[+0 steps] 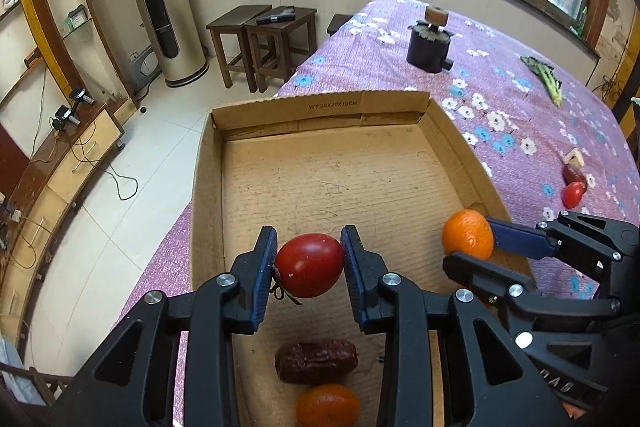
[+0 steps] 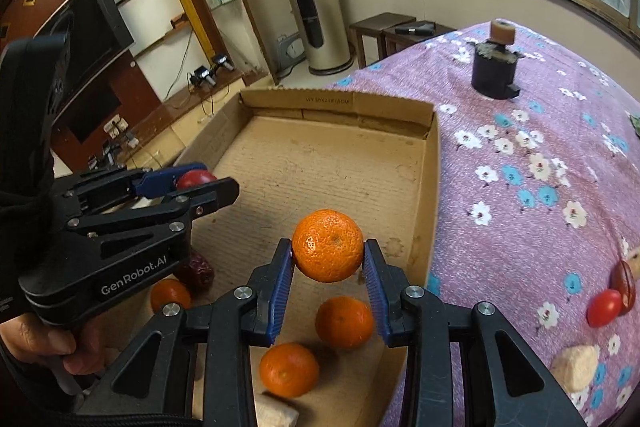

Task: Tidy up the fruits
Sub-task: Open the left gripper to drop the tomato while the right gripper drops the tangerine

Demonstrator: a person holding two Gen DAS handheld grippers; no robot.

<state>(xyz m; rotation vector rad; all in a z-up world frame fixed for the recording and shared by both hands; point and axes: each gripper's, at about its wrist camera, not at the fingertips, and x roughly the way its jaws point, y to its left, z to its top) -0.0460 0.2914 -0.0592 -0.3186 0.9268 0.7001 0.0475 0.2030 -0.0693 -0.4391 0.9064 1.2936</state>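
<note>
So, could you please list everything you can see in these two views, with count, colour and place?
cardboard box: one, brown, open, on the bed edge
tangerines: four, orange; one held, three lying in the box
tomatoes: two, red; one held over the box, one on the bedspread
dates: two, dark red; one in the box, one on the bedspread beside the tomato
bedspread: one, purple with flowers
dark pot: one, far end of the bedspread
green vegetable: one, far right on the bedspread
stools: two, dark wood, on the floor
left gripper: black, blue fingers, shut on the tomato
right gripper: black, blue fingers, shut on a tangerine
</note>
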